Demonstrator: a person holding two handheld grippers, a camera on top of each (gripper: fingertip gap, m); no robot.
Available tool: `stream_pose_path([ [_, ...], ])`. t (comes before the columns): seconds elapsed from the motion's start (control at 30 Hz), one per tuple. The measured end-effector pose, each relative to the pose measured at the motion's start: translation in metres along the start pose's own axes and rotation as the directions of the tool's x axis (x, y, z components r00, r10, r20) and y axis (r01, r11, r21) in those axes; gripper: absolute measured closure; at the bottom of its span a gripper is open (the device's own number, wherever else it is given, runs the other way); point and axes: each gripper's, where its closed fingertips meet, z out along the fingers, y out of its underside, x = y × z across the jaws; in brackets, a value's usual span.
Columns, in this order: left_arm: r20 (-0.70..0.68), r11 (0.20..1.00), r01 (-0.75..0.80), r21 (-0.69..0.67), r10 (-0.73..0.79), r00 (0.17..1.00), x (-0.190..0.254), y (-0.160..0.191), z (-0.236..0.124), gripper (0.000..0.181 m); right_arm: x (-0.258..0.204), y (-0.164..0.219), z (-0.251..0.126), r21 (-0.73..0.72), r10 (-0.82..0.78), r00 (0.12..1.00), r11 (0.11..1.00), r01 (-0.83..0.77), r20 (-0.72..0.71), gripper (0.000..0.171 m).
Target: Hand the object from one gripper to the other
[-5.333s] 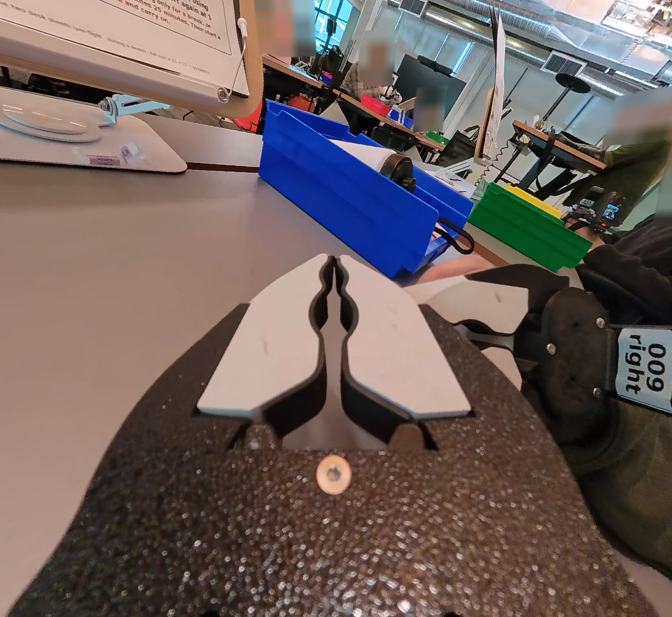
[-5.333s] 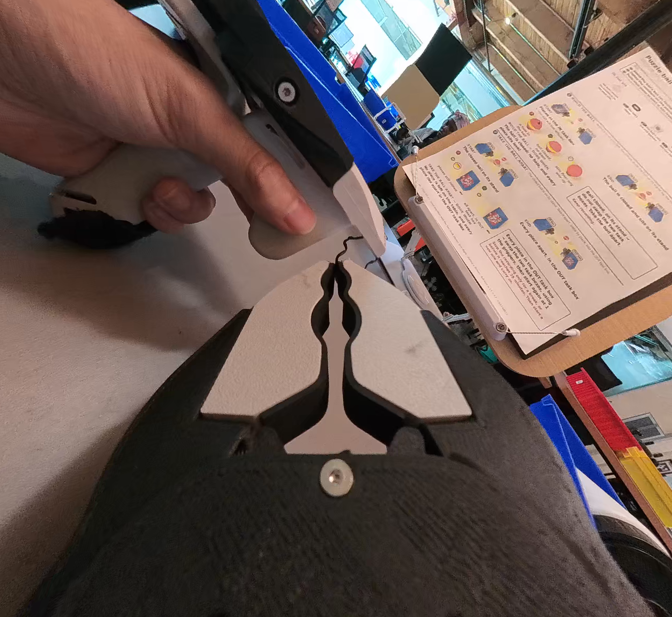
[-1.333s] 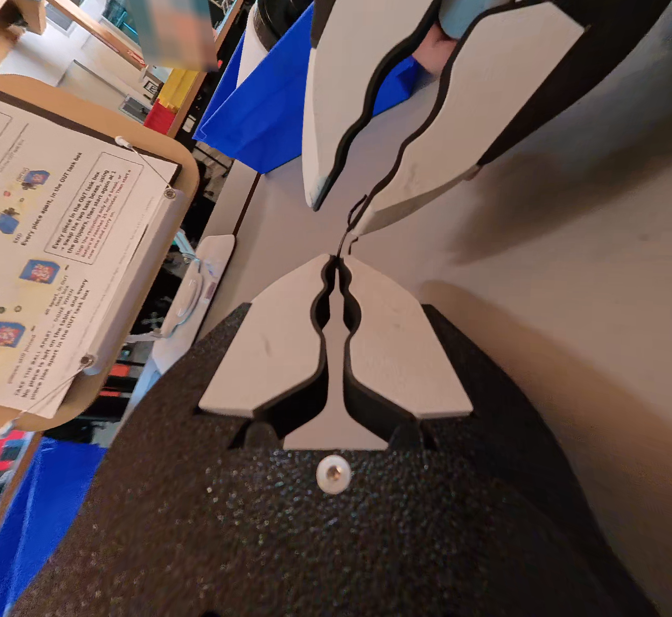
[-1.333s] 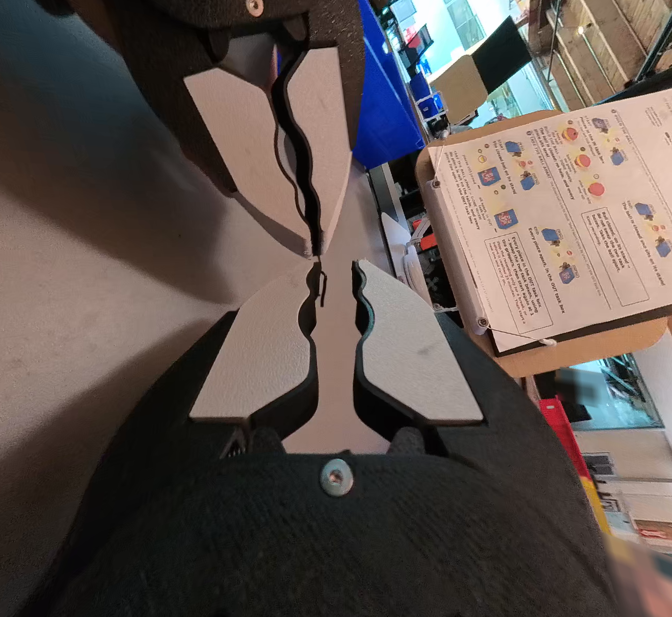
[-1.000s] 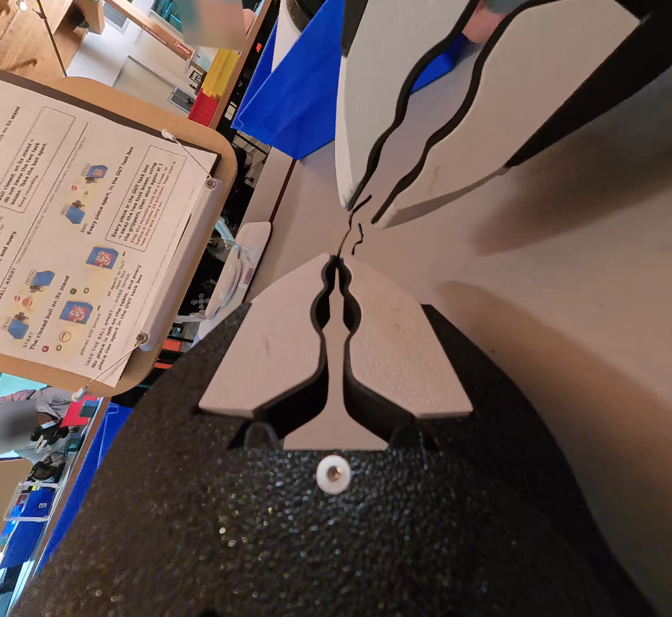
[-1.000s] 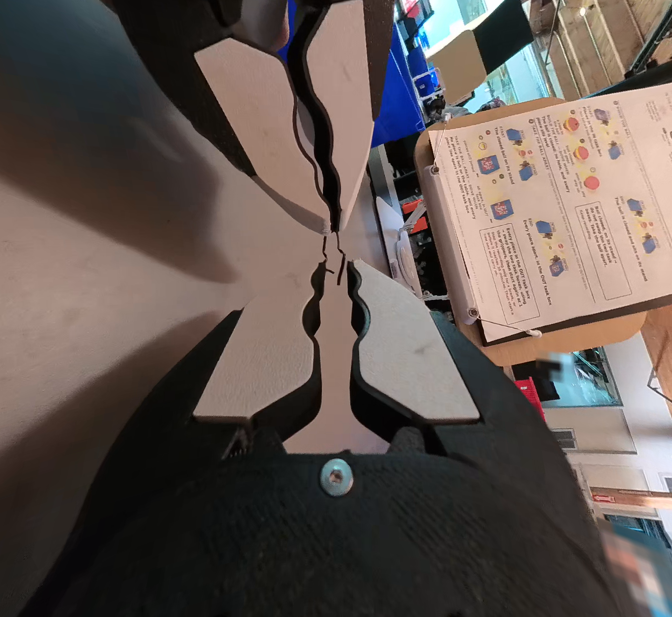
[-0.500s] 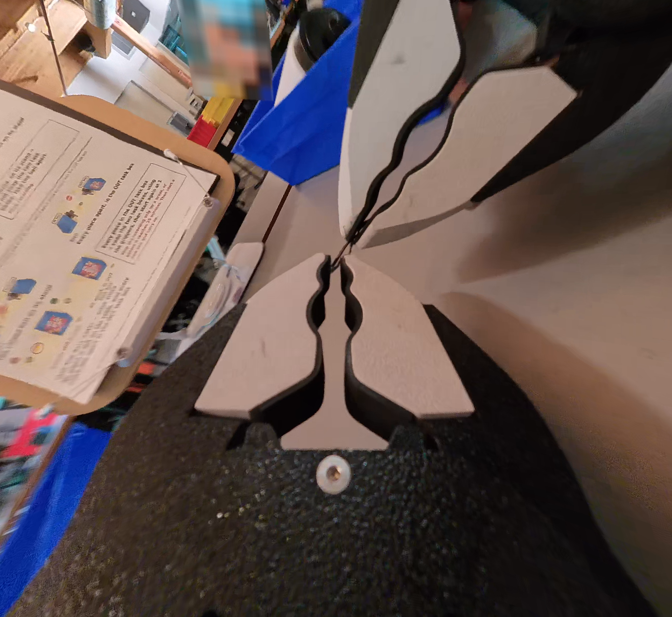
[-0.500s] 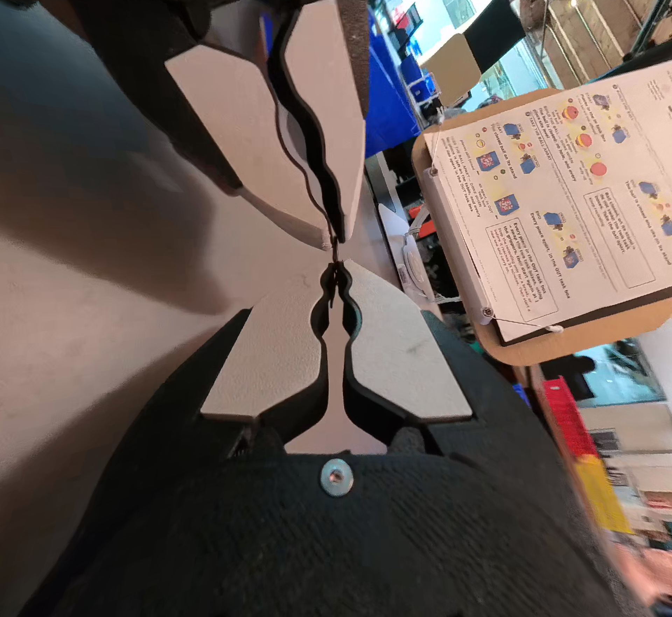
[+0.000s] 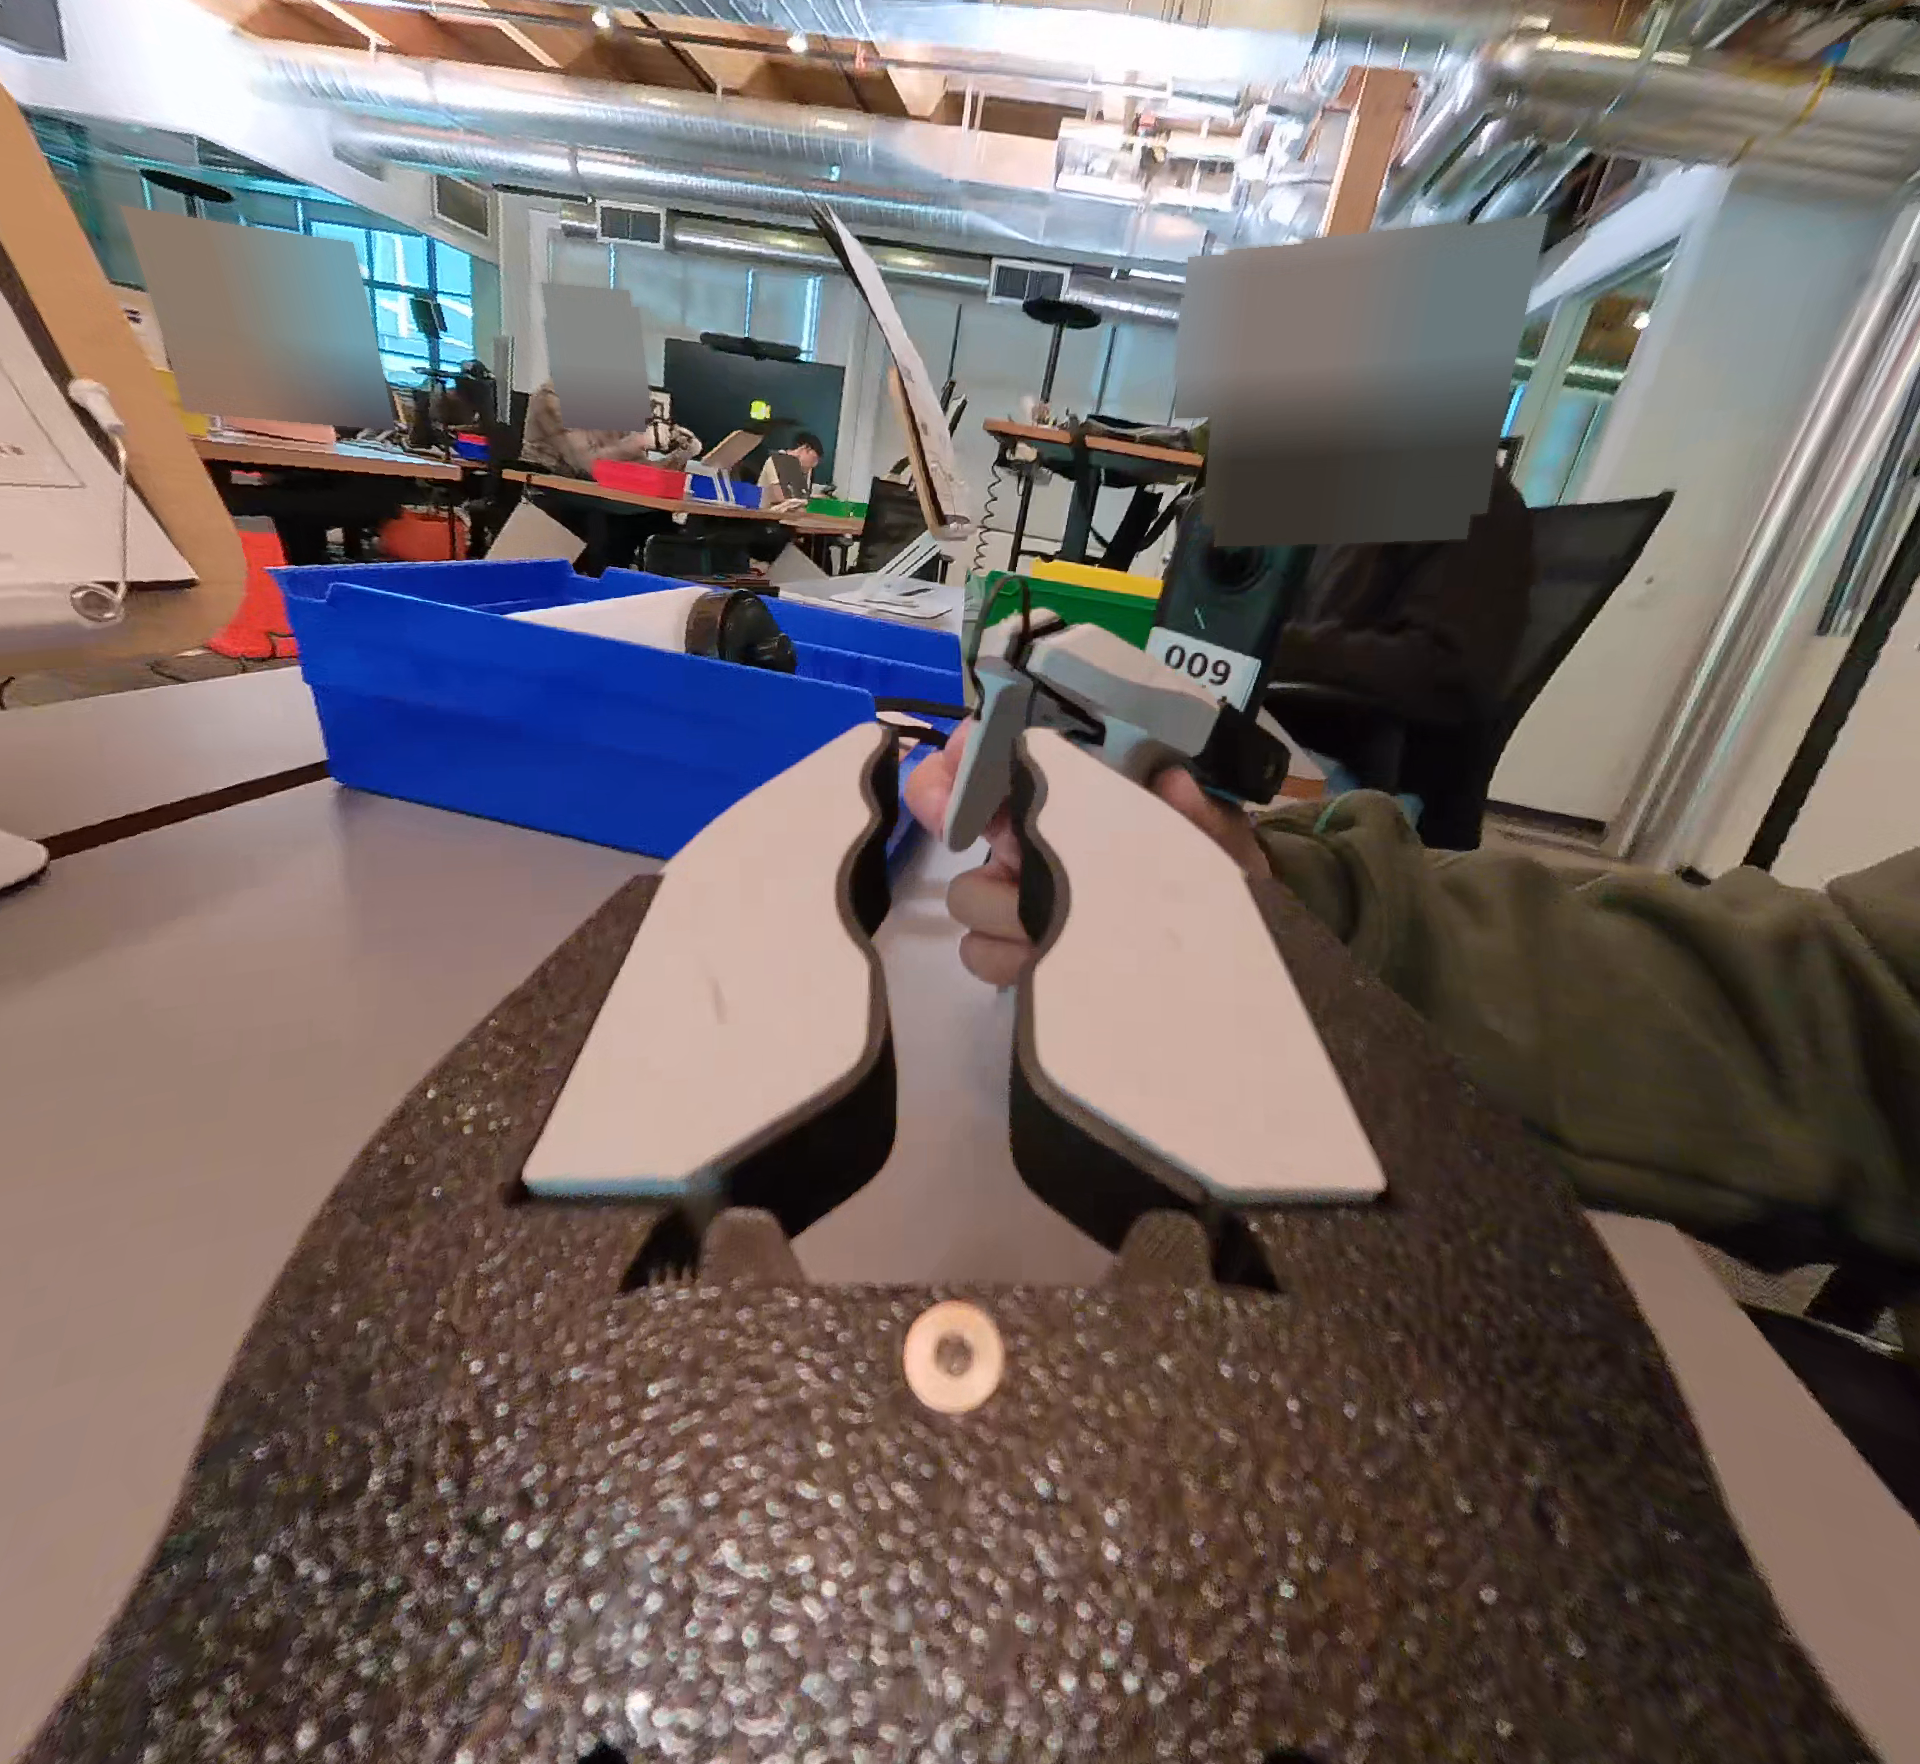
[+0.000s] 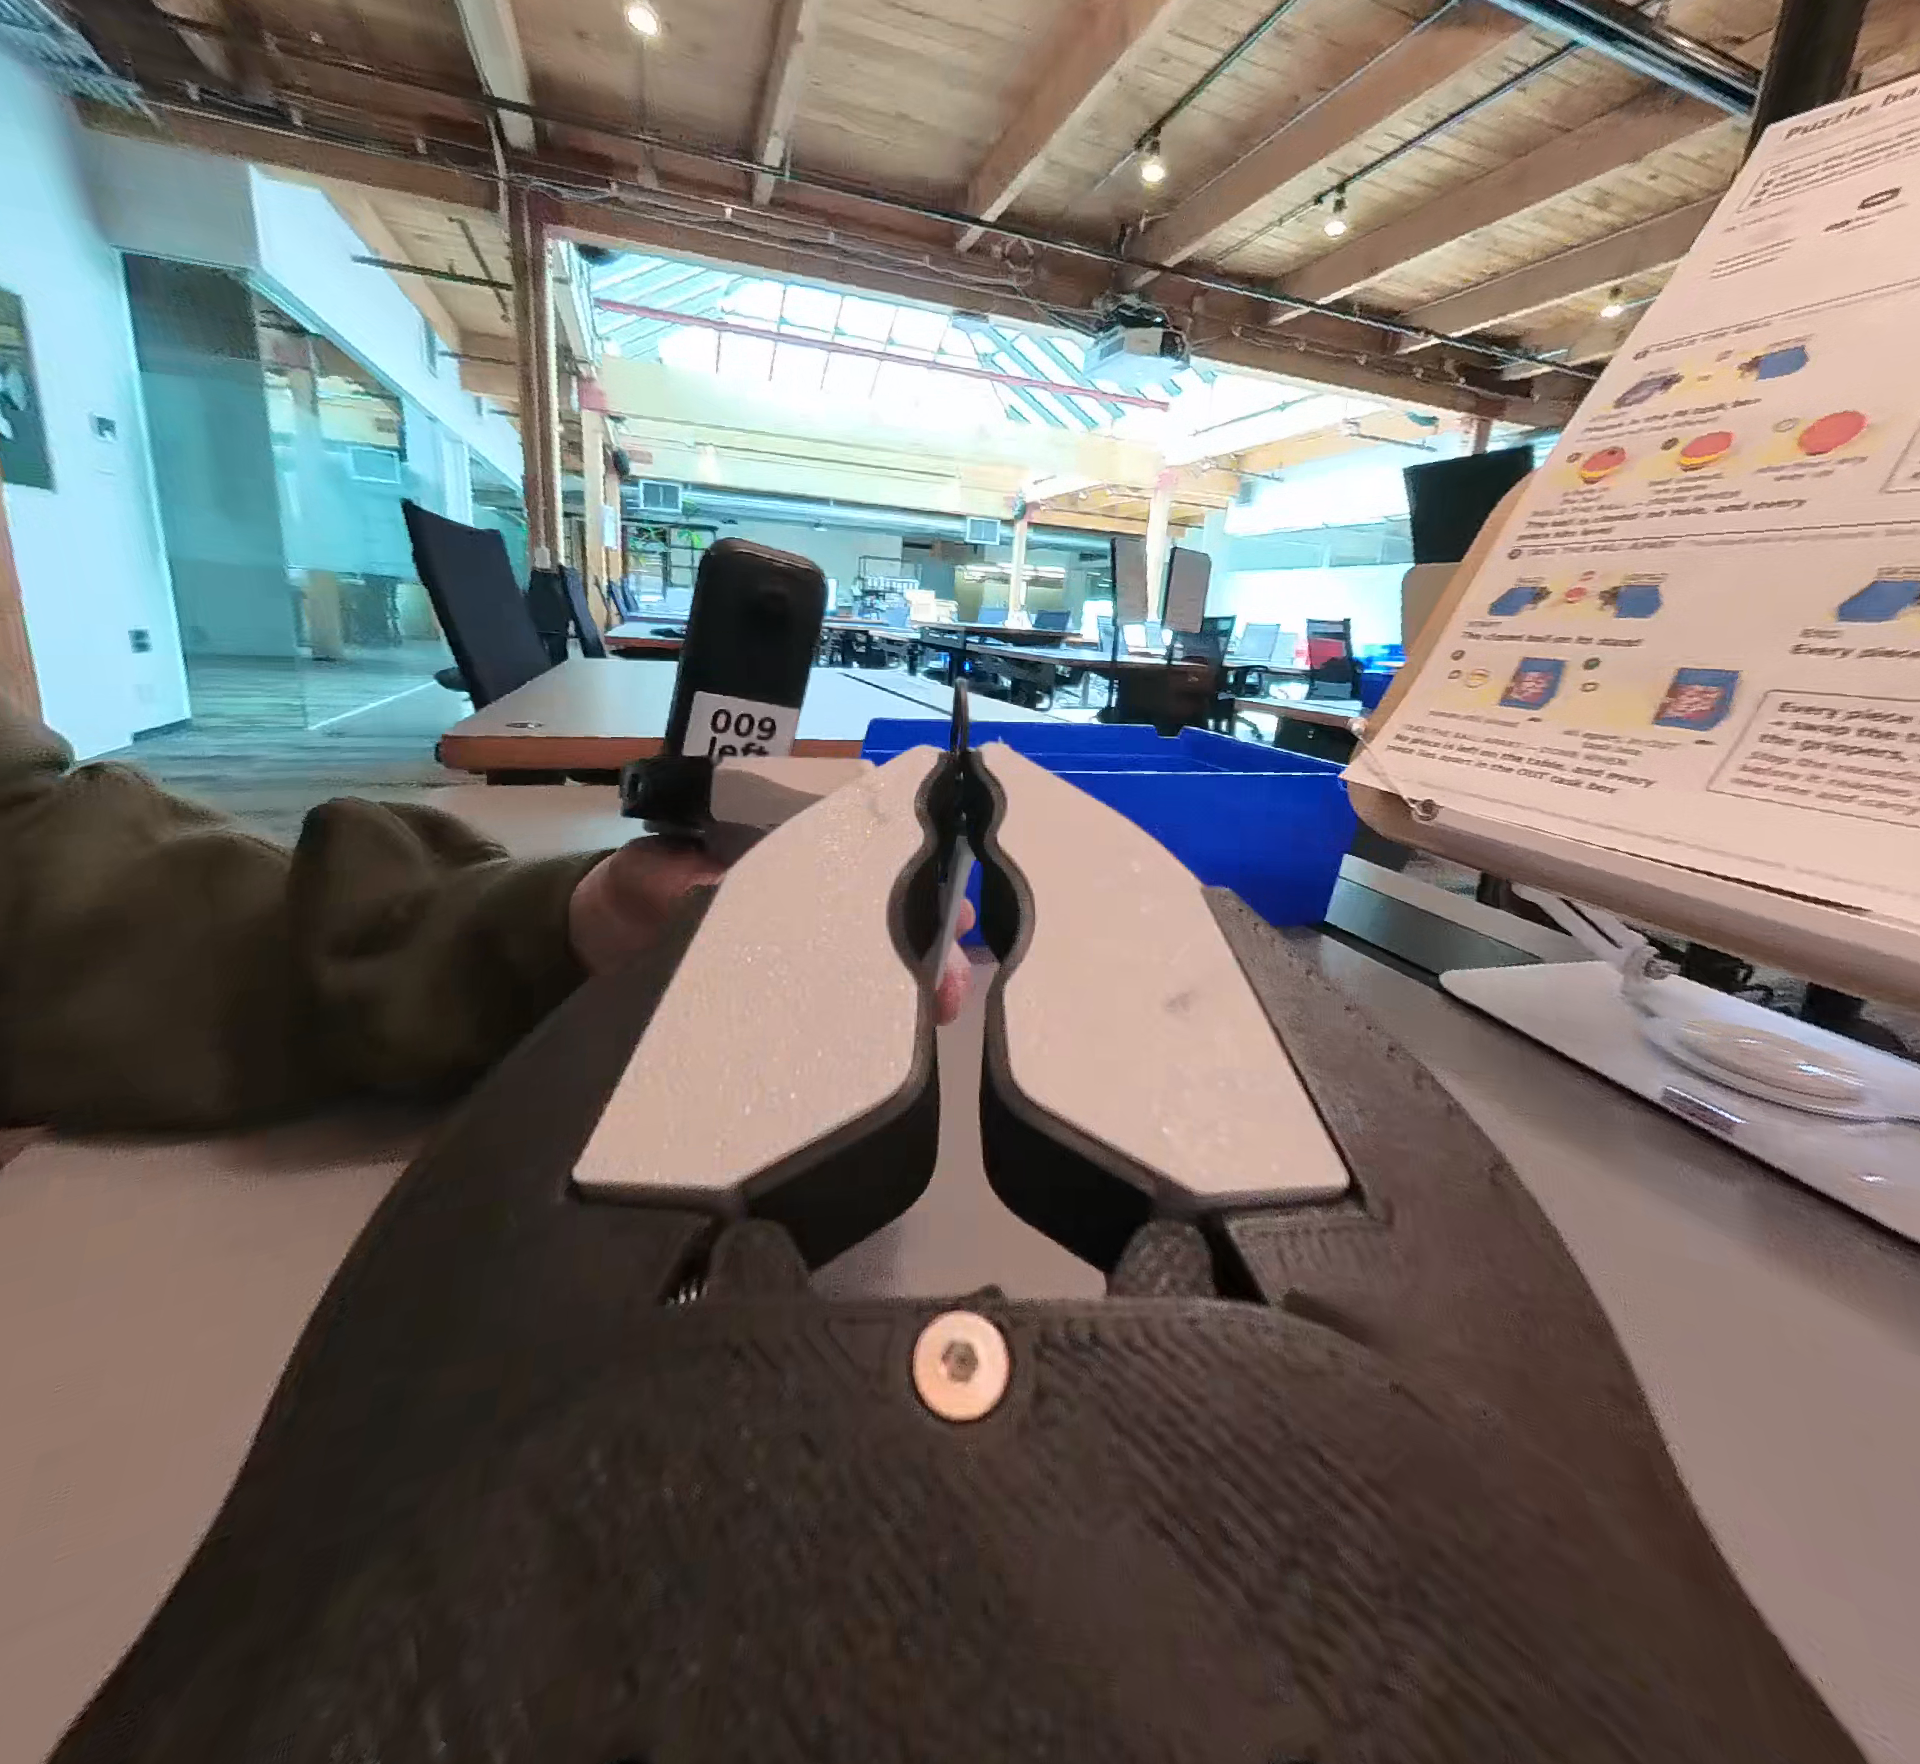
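Wire clamped in right tongs, left tongs apart

A thin black wire [image 10: 960,722] is clamped at the very tips of the right tongs [image 10: 963,764]. A short bit of it is seen poking up above them. The left tongs [image 9: 961,758] are spread apart, and nothing is held between them. Both are held up over the grey tabletop [image 9: 260,935], with a blue bin [image 9: 582,727] seen behind.

The wire is judged to be very light, so little force is needed to lift it. It looks thin and bendy, so it could be bent or could slip out if it is squeezed badly. It is best gripped on the bare bit that sticks out past the tips, close to where it is already held. The first grip should not be let go until the second one is shut tight. How long the wire is cannot be told, as part of it is hidden between the tongs.
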Motion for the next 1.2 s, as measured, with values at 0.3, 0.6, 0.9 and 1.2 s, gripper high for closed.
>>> stream_pose_path([
  [0.3, -0.035, 1.0, 0.002, 0.004, -0.002, 0.999, 0.006, 0.002, 0.001, 0.18, -0.004, 0.004, 0.004, 0.002, 0.04, 0.999, 0.999, -0.04, 0.028, 0.17],
  [0.6, 0.007, 0.997, -0.064, -0.041, 0.064, 0.998, 0.002, 0.008, 0.001, 0.181, 0.003, 0.011, 0.002, -0.061, -0.034, 0.999, 0.998, 0.032, -0.02, 0.17],
  [0.9, -0.009, 1.0, 0.009, -0.03, -0.009, 1.0, 0.002, 0.006, 0.001, 0.18, 0.003, 0.012, 0.003, -0.064, -0.039, 0.999, 0.997, 0.037, -0.024, 0.17],
  [1.2, 0.208, 0.986, -0.089, -0.143, 0.118, 0.971, -0.03, 0.014, -0.005, 0.18, 0.02, 0.02, -0.003, -0.194, -0.264, 0.953, 0.953, 0.234, -0.149, 0.139],
])
